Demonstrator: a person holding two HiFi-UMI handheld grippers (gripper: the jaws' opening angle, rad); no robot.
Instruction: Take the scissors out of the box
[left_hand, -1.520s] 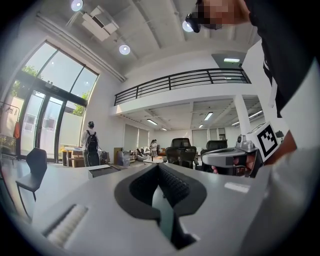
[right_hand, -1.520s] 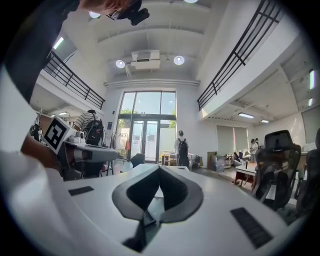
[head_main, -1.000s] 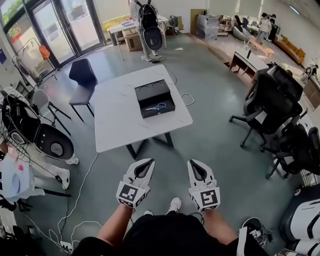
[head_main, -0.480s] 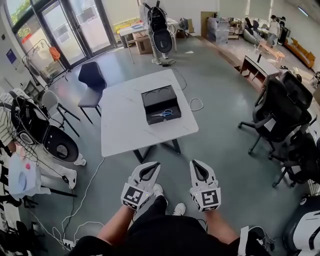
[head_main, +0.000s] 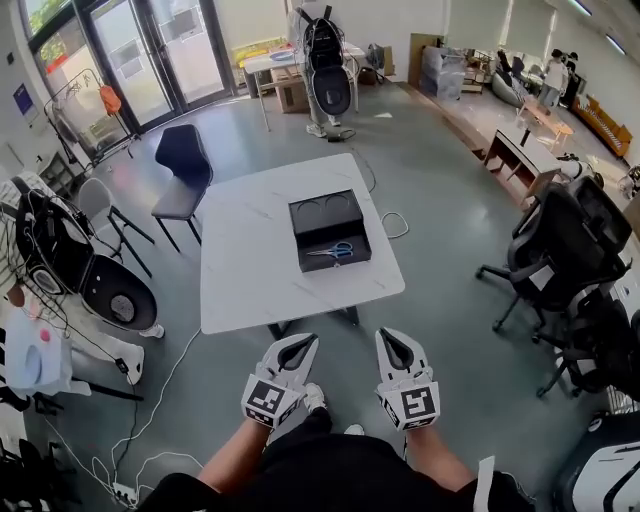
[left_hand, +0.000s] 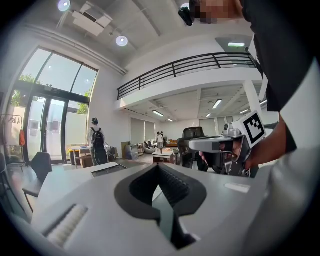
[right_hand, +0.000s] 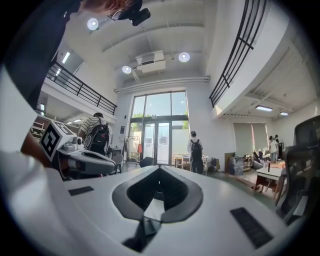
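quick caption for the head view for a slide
Left gripper and right gripper, both shut and empty, held short of the table where scissors lie in an open box.

The head view looks steeply down from well back onto the surface (head_main: 250, 260) and the box (head_main: 330, 232); the left hand-held gripper (head_main: 298, 341) and right hand-held gripper (head_main: 385, 334) sit near its lower edge; each gripper view looks level along its own jaws, close over them, with the other gripper at its side; all three share the glass doors (head_main: 120, 50).
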